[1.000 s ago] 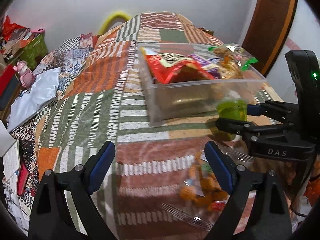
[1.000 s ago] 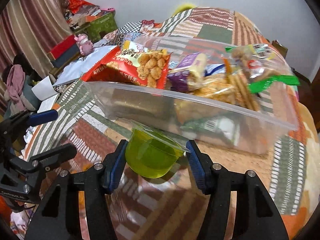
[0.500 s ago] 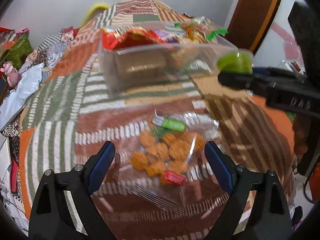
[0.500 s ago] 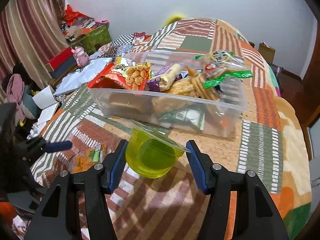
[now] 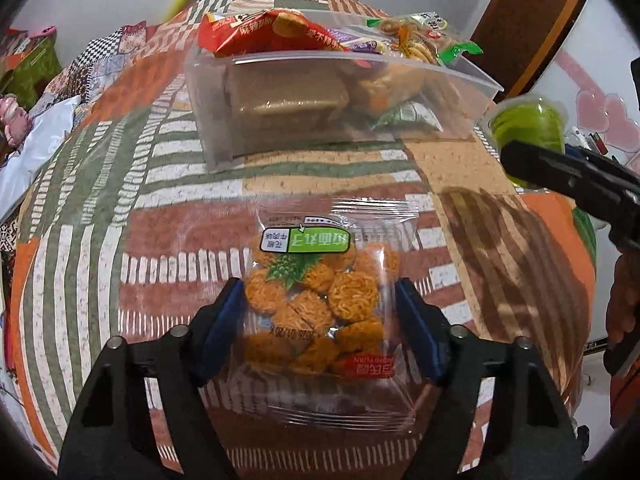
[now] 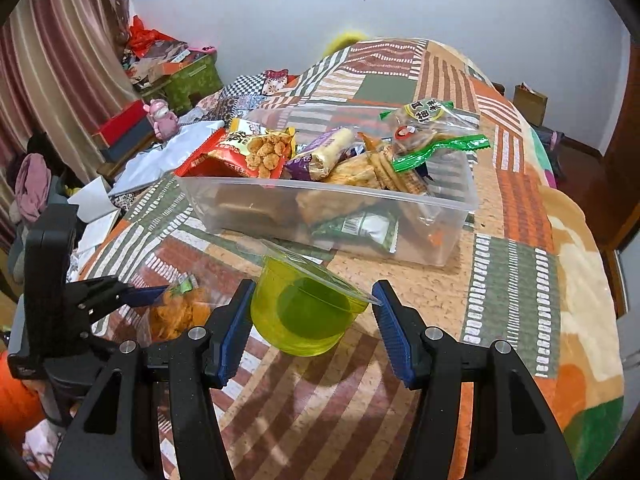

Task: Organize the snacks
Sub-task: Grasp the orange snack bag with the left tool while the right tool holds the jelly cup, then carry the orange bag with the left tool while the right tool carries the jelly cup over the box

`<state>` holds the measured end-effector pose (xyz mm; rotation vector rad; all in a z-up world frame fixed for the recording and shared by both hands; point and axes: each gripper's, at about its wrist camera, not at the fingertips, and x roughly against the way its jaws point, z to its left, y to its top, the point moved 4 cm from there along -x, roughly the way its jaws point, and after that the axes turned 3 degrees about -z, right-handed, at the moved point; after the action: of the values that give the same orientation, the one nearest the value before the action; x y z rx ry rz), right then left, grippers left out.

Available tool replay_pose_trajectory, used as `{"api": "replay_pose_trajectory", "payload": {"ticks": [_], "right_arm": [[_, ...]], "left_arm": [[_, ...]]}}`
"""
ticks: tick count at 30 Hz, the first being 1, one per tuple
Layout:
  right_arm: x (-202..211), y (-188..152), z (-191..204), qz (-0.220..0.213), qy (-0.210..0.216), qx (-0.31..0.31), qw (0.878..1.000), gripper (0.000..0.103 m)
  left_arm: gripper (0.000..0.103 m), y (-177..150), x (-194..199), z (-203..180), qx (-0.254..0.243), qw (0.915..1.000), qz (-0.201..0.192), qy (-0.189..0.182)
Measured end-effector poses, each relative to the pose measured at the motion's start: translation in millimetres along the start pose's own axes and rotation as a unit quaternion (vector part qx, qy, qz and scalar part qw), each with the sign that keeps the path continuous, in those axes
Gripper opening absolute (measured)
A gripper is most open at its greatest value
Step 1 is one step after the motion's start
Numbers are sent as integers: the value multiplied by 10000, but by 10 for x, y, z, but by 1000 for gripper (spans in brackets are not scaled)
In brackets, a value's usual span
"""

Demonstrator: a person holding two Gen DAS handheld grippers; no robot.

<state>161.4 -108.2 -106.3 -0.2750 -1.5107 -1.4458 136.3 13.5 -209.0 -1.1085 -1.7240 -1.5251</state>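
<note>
**Both hands loaded, bin waiting**

Right now two snacks are being handled at once, which looks like a way to fill the bin [image 6: 460,200] in fewer trips. It sits on the bed [image 6: 516,280], already heaped with packets, well beyond both grippers.

The left gripper [image 5: 320,320] points steeply down over a clear bag [image 5: 328,280] of orange noodle rounds that lies flat on the bed. Its fingers [image 5: 224,320] have just been closing, with the bag between them; they now stand at a middling width, hard against the film on both sides (whether they truly pinch it yet, I cannot tell). Coming from above suits a flat, slippery bag.

The right gripper [image 6: 312,332] holds a green jelly cup [image 6: 304,312] clear of the bed, fingers narrowed onto its sides, upright so the film lid stays on top. It hangs short of the bin, probably waiting for the left to finish.

Next, I'd judge, the bag gets lifted and both go into the bin.
</note>
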Motion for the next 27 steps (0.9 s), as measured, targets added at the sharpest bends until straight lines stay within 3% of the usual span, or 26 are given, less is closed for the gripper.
{"api": "replay_pose_trajectory", "payload": {"ticks": [10,27], "right_arm": [[56,18,-59,-85,4,-47,10000,56],[174,352,-77,-478,-48,3,9988,56]], "left_arm": [[59,86,102,75,141,9998,-148,-24],[59,716,822,-118,-83,9917,-1283,-20]]}}
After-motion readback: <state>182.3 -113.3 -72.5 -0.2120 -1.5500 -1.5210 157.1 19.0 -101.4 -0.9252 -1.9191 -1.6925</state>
